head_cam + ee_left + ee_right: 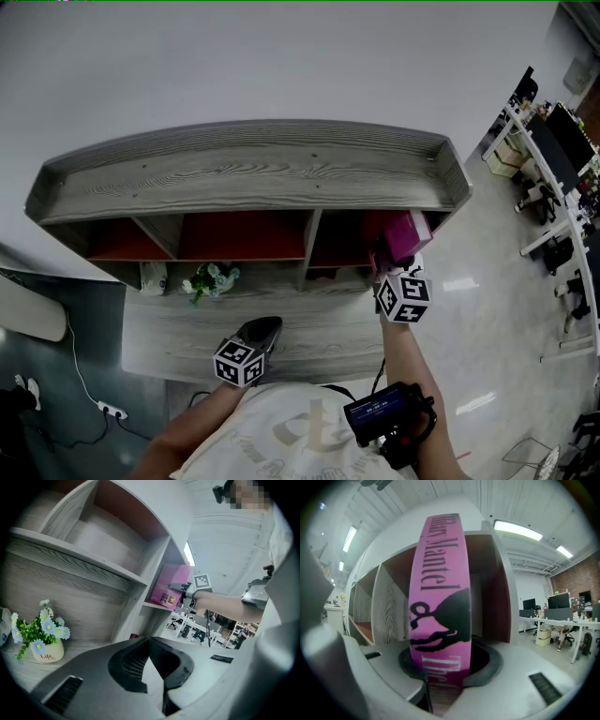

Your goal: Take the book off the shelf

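Had right gripper [440, 667] jaws clamped on pink book [439, 588] spine. Book upright, long axis vertical, dead ahead, poking out of shelf [244, 178] right-end bay. Left gripper [150, 667] pinched together, empty, well apart. Reckoned straight pull toward me.

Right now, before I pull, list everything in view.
shelf unit: one, grey wood with red backs, against the wall
book: one, pink, right compartment
flower pot: one, cream with blue-white flowers, lower ledge
power strip: one, white, floor at left
office desks: several, white, far right
wrist device: one, black, right forearm
left gripper: one, grey, shut, empty
right gripper: one, grey, shut on the book's spine
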`<state>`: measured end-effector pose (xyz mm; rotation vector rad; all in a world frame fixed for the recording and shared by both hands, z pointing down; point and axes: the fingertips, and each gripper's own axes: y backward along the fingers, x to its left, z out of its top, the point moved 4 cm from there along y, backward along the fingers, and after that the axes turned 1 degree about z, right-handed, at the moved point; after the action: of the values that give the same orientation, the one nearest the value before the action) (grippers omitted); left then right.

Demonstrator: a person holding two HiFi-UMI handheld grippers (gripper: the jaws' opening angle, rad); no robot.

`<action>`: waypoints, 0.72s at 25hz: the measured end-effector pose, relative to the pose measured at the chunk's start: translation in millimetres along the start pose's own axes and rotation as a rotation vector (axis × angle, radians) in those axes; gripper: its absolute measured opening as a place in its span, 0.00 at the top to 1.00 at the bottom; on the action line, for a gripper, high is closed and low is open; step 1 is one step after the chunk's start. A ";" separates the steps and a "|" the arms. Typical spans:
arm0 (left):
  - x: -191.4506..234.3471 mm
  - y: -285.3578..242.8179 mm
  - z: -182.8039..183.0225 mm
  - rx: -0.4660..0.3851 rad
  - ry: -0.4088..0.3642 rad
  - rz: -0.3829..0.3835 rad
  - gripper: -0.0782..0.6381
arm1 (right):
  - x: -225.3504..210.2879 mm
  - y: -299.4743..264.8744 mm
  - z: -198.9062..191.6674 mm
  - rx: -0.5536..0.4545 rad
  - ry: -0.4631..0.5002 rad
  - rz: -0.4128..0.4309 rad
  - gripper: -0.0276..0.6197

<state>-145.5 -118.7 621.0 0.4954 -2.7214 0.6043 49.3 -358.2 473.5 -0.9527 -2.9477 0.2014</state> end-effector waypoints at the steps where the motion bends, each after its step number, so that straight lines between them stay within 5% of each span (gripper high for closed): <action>1: -0.3 -0.2 0.0 0.001 -0.001 -0.002 0.89 | 0.9 1.7 0.3 -0.005 -0.001 0.006 0.73; 18: -19.4 -5.3 -4.9 0.021 -0.026 -0.091 0.89 | 7.7 45.6 0.8 -0.039 0.010 0.088 0.73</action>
<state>-125.0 -115.9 619.9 0.6321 -2.7022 0.6066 69.5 -317.2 466.5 -1.0868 -2.9136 0.1424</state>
